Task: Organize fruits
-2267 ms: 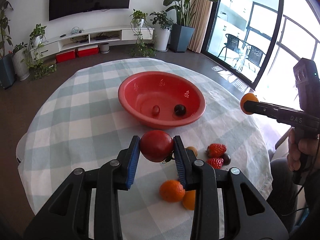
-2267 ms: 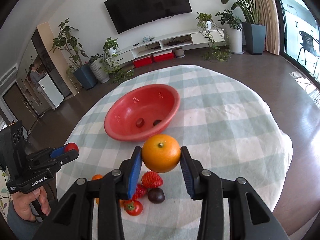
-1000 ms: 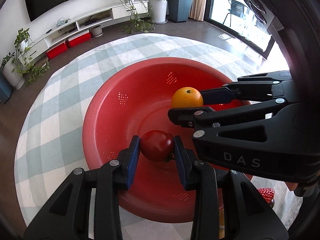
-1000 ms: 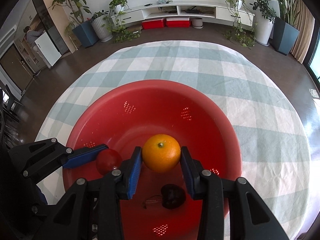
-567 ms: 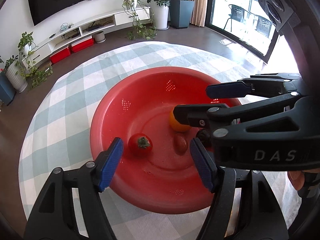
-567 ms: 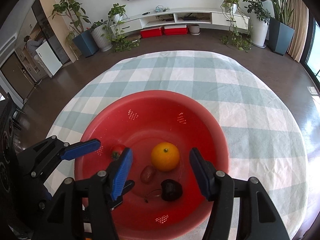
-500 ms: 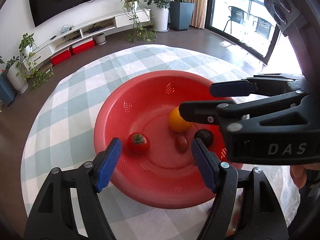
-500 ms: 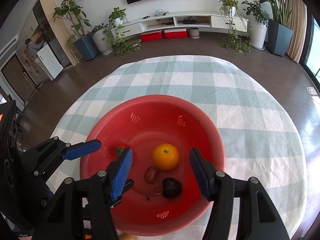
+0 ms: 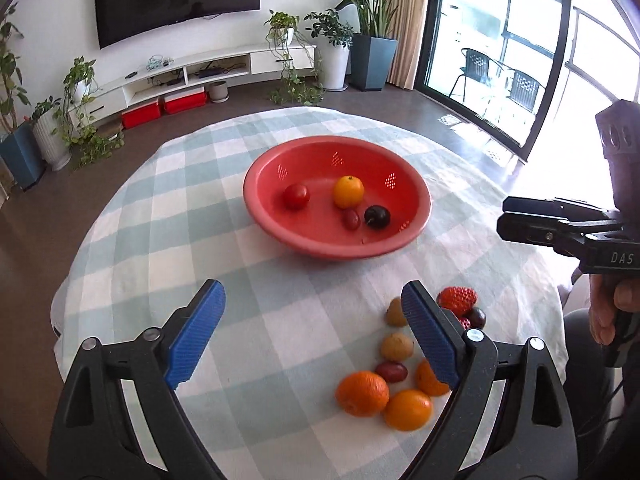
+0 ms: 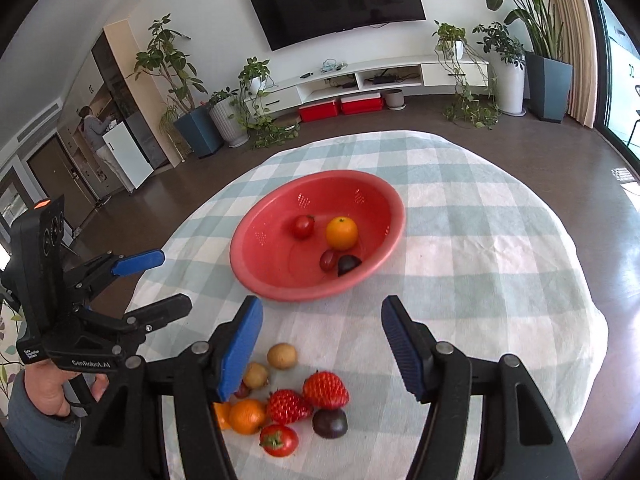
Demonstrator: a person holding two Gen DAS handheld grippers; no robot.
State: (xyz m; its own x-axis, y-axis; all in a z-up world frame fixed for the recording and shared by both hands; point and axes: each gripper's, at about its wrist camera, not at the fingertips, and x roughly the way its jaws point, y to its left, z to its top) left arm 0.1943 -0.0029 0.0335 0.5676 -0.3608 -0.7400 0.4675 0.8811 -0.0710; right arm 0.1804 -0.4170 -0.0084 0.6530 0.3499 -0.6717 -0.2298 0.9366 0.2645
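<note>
Released into the red bowl (image 9: 416,222): the tomato (image 9: 296,196) formerly clamped in the left gripper (image 9: 316,336), and the orange (image 9: 349,191) formerly clamped in the right gripper (image 10: 322,344), now lying beside the small red fruit (image 9: 351,218) and dark plum (image 9: 377,216). Both sets of jaws spread wide and empty, drawn back from over the bowl to above the loose fruit near the table edge.
</note>
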